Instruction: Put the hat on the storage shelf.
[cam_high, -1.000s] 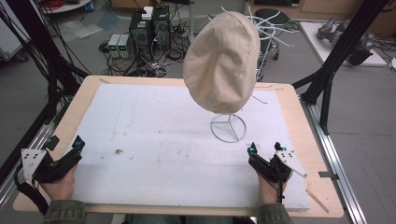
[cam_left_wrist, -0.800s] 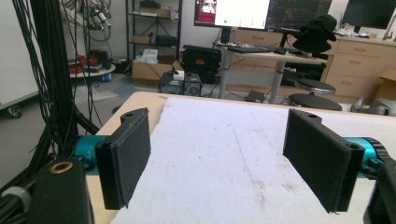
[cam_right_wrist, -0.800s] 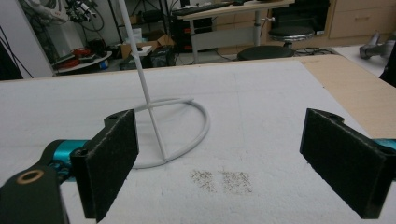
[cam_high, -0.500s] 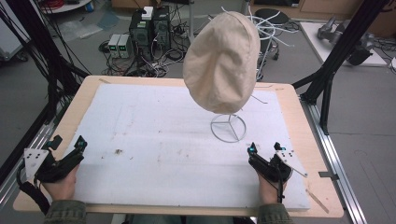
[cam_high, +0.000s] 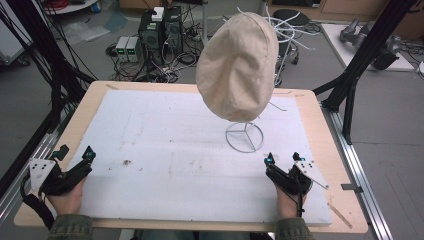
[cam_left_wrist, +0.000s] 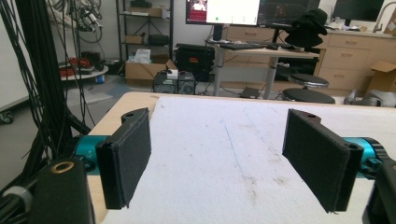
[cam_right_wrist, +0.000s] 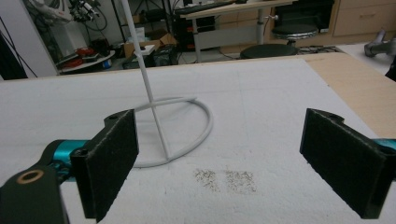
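A cream fabric hat (cam_high: 237, 65) sits on top of a white wire stand (cam_high: 244, 136) whose ring base (cam_right_wrist: 187, 133) rests on the white foam mat (cam_high: 175, 150), right of centre. My left gripper (cam_high: 75, 152) is at the mat's near-left edge, open, with nothing between its pads (cam_left_wrist: 126, 156). My right gripper (cam_high: 282, 159) is open at the near right, just in front of the stand's ring, its pads (cam_right_wrist: 109, 161) empty. The stand's thin post (cam_right_wrist: 147, 88) rises just beyond the left pad in the right gripper view.
The mat lies on a wooden table (cam_high: 325, 135) with black frame posts (cam_high: 367, 47) at both sides. Small dark specks (cam_right_wrist: 226, 179) dot the mat near the right gripper. Computers and cables (cam_high: 160, 35) sit on the floor beyond the table.
My left gripper has shifted slightly left and toward the near edge of the mat. The right gripper, hat and stand have stayed put.
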